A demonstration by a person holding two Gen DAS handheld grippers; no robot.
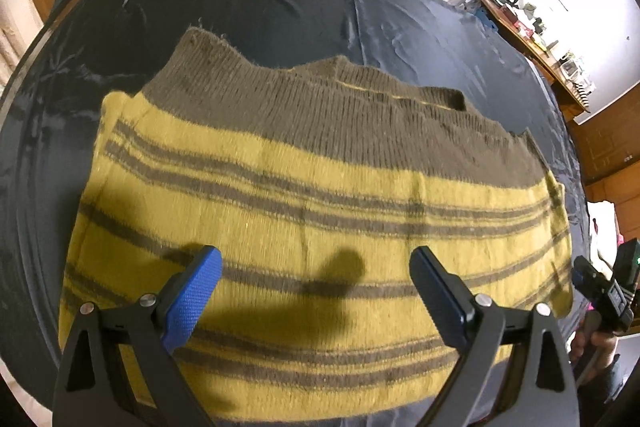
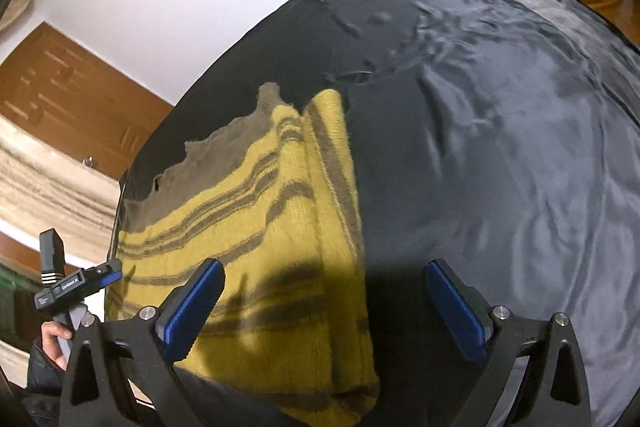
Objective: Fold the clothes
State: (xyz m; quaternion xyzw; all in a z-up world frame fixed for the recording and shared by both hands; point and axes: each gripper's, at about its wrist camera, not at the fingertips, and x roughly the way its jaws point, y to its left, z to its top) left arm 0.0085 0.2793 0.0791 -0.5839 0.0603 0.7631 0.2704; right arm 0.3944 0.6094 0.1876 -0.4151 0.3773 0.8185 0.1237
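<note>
We have the sweater [image 1: 312,195] lying flat on the dark cloth-covered table [image 1: 440,39], its yellow body and brown stripes toward us and its brown ribbed band on the far side. It already looks narrowed: along the sweater's right edge a thick lengthwise fold shows in the right wrist view [image 2: 332,187], so we judge the sides are folded in and the crosswise fold is the step in hand.

Our left gripper [image 1: 316,279] hovers over the near half of the sweater with its fingers spread wide and nothing between them. Our right gripper [image 2: 324,291] is likewise spread and empty; it straddles the sweater's right edge, one finger over the knit and the other over bare cloth. Whether either one touches the fabric we cannot quite tell through the fisheye, though the shadows on the knit suggest a small gap.

Next, we think, both grippers need to drop to the sweater's near hem, pinch through all the layers at its two corners, and carry that edge toward the ribbed band. The knit looks thick and fuzzy, so a shallow pinch may catch only the top layer.
</note>
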